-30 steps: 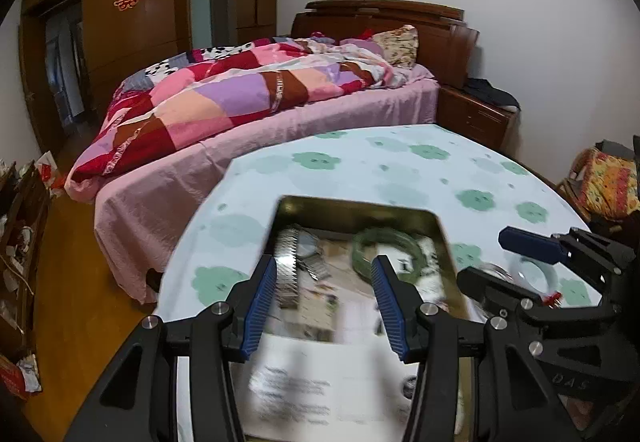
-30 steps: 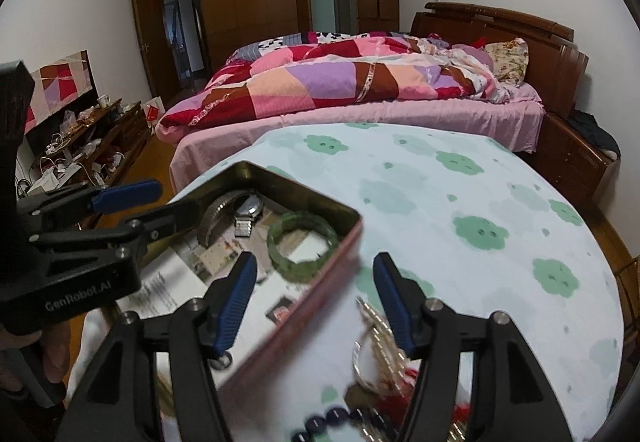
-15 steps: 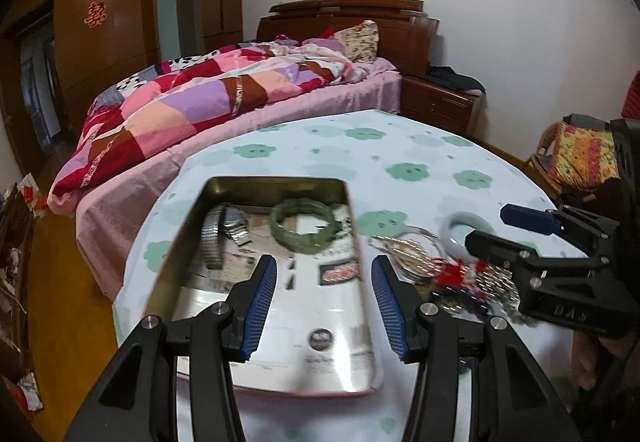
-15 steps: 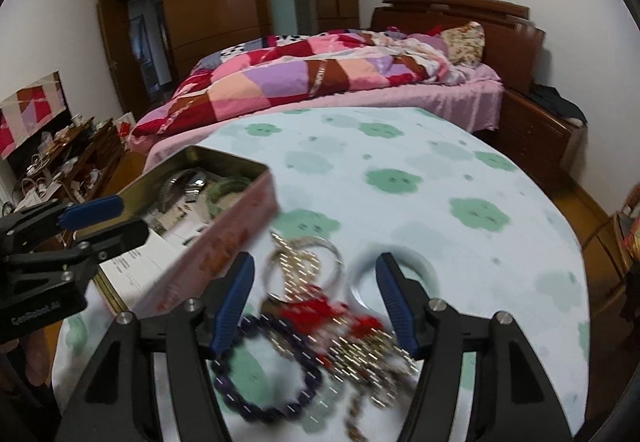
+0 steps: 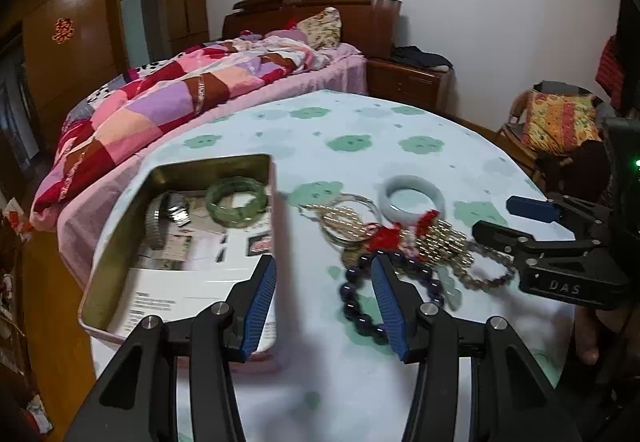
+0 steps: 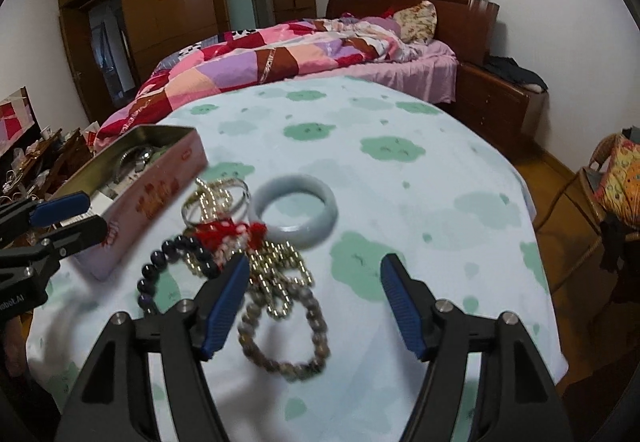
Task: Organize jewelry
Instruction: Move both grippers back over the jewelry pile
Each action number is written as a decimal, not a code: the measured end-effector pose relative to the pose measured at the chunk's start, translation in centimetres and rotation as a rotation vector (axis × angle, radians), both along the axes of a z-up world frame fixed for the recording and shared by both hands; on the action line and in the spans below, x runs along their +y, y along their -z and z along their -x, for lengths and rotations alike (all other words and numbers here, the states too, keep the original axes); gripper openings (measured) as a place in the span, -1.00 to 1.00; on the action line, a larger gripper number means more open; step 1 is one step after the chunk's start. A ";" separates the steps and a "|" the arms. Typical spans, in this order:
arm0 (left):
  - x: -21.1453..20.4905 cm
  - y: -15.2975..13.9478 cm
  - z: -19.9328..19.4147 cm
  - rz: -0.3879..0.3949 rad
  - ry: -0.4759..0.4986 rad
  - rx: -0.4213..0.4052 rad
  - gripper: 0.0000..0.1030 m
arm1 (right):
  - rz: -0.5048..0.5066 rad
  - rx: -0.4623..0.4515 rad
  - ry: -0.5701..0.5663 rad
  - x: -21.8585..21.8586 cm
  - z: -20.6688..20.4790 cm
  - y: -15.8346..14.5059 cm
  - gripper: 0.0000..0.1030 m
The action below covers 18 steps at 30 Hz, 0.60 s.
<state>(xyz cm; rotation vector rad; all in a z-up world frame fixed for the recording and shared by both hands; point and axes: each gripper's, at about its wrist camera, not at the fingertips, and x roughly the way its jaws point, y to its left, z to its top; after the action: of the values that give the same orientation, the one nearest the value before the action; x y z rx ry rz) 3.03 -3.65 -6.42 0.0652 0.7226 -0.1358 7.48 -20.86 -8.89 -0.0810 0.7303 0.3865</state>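
A pink tin (image 5: 120, 242) lies open on the left of the table, holding a green bangle (image 5: 236, 197), a metal watch (image 5: 160, 217) and papers. Right of it is a jewelry pile: a pale jade bangle (image 6: 296, 205), gold bead strands (image 6: 276, 262), a red tassel (image 6: 228, 232), a dark purple bead bracelet (image 5: 360, 306) and a brown bead bracelet (image 6: 284, 330). My left gripper (image 5: 322, 262) is open between the tin and the pile, its right finger over the purple beads. My right gripper (image 6: 314, 266) hovers over the brown bracelet, jaws opening, gripping nothing.
The round table wears a pale cloth with green blotches (image 6: 400, 161). Behind it stand a bed with a patchwork quilt (image 6: 280, 57), a wooden nightstand (image 6: 500, 101) and wardrobes (image 6: 168, 1). A wicker chair with a patterned cushion (image 6: 616, 177) is at the right.
Both grippers have swept right, from over the tin to over the loose jewelry pile. The right gripper's jaws now stand wider apart.
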 end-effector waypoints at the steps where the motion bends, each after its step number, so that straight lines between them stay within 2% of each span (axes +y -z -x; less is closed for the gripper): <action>1: -0.3 0.2 0.1 -0.002 0.010 0.005 -0.03 | 0.002 0.003 -0.001 -0.1 0.1 0.2 0.36; 13: -2.7 2.6 0.1 -0.010 0.085 0.077 -0.03 | 0.025 0.017 -0.009 -0.1 0.7 1.4 0.36; 18: -2.9 3.5 -0.3 0.002 0.104 0.116 -0.03 | 0.043 0.031 -0.018 -0.1 0.7 1.9 0.14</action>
<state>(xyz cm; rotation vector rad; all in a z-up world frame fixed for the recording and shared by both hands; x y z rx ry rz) 3.35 -6.59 -9.91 0.0933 0.8351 -0.2416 6.74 -20.95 -10.80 -0.1228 0.7694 0.3904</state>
